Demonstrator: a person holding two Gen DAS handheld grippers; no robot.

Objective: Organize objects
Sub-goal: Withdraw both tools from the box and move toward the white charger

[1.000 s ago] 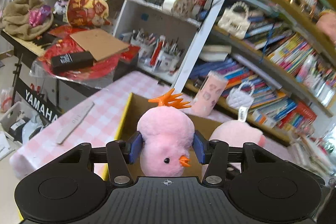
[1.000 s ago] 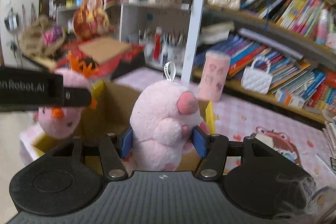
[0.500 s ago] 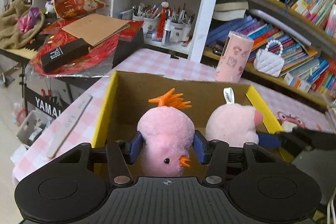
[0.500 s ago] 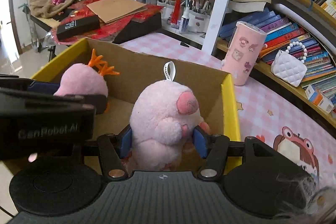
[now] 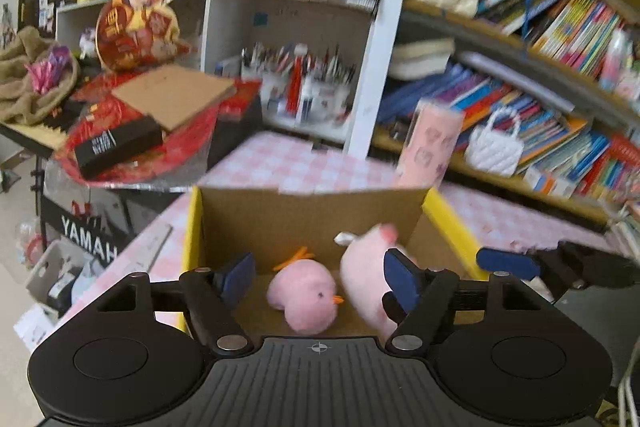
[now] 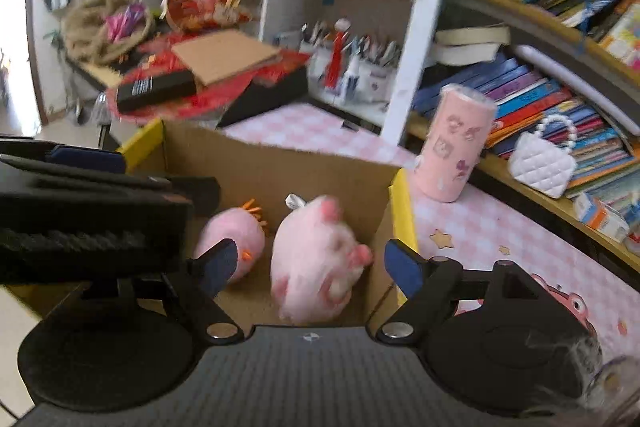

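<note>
A pink plush chick with an orange crest lies on the floor of the cardboard box. A pink plush pig lies beside it on the right. Both also show in the right wrist view, chick left, pig right, inside the box. My left gripper is open above the chick, touching nothing. My right gripper is open above the pig, touching nothing. The left gripper's body fills the left of the right wrist view.
The box stands on a pink checked tablecloth. A pink cylinder cup stands just behind the box's right corner. Shelves of books and a white handbag lie to the right. A cluttered red-covered stand is at the left.
Both grippers have opened and let go of their toys. The chick and the pig have dropped onto the box floor. Both grippers have pulled up and back.
</note>
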